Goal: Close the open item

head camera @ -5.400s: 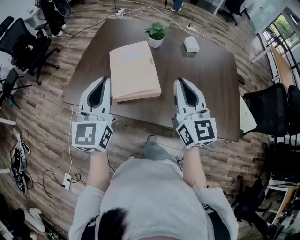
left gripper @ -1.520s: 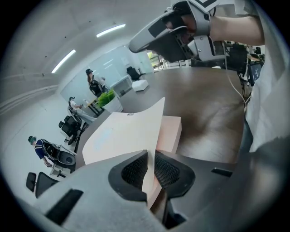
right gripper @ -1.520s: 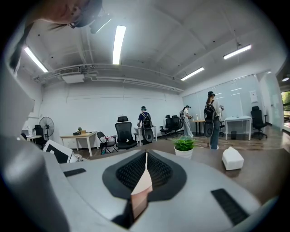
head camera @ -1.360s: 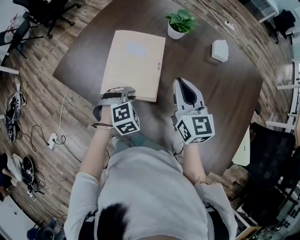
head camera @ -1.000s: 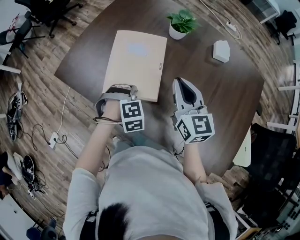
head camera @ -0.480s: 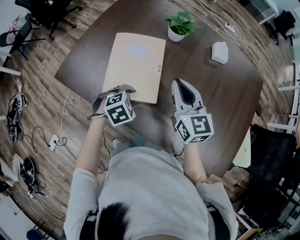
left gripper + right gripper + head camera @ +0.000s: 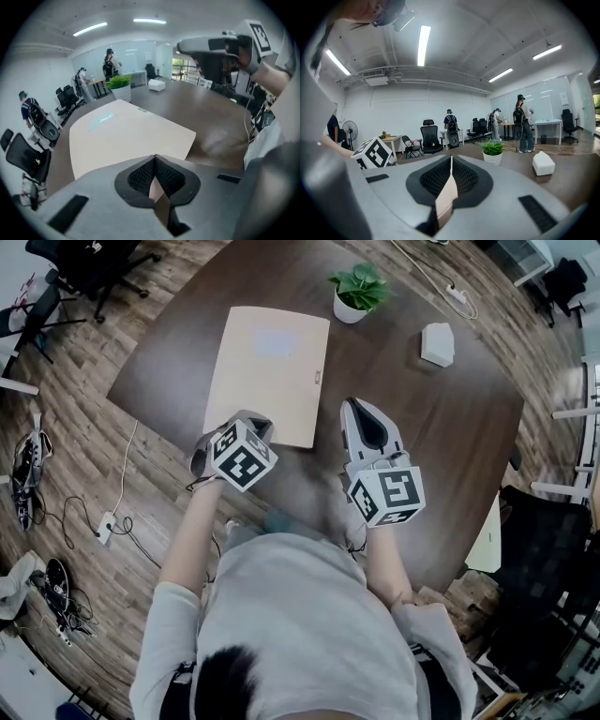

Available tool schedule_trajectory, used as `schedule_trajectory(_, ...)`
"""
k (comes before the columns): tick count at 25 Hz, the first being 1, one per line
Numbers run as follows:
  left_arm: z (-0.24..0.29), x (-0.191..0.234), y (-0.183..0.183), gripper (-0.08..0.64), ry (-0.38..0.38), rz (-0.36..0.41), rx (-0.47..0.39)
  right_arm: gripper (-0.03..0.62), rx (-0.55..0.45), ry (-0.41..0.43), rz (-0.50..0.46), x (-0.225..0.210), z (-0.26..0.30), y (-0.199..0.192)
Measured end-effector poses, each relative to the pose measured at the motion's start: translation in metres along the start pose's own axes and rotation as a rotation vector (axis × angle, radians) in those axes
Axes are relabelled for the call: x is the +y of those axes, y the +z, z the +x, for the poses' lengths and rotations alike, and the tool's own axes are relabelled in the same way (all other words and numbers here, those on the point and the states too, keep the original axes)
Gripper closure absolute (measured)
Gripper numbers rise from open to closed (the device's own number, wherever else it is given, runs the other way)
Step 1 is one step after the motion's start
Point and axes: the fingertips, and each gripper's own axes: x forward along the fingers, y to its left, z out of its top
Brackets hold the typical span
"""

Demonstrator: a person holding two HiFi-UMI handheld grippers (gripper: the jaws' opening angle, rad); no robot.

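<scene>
A pale beige flat cardboard folder (image 7: 267,371) lies with its cover down on the dark brown wooden worktop (image 7: 422,418). The left gripper (image 7: 251,423) sits at the folder's near edge. Its jaws are closing tip to tip with nothing between them, and the folder spreads just beyond and below the tips. The right gripper (image 7: 361,405) is beside the folder's near right corner, apart from it, with its jaws together and empty.

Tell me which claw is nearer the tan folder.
Left. The left claw is at the folder's near edge, jaws shut on nothing. The right claw is over the table, off to the right of the folder's near right corner.
</scene>
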Motion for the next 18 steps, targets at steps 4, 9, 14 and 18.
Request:
schedule_trajectory(4, 0.002, -0.004, 0.001, 0.552, 0.037, 0.122, 0.068, 0.578, 0.001, -0.004, -0.004, 0.005, -0.002, 0.001)
schedule_trajectory(9, -0.008, 0.001, 0.005, 0.551, 0.046, 0.013, -0.117, 0.578, -0.003, -0.019, -0.014, 0.014, -0.006, 0.004)
schedule_trajectory(14, -0.045, 0.014, 0.016, 0.551, 0.142, -0.137, -0.327, 0.578, -0.004, -0.056, -0.032, 0.023, -0.015, 0.009)
schedule_trajectory(18, -0.087, 0.024, 0.028, 0.551, 0.167, -0.210, -0.485, 0.578, -0.014, -0.094, -0.044, 0.029, -0.024, 0.012)
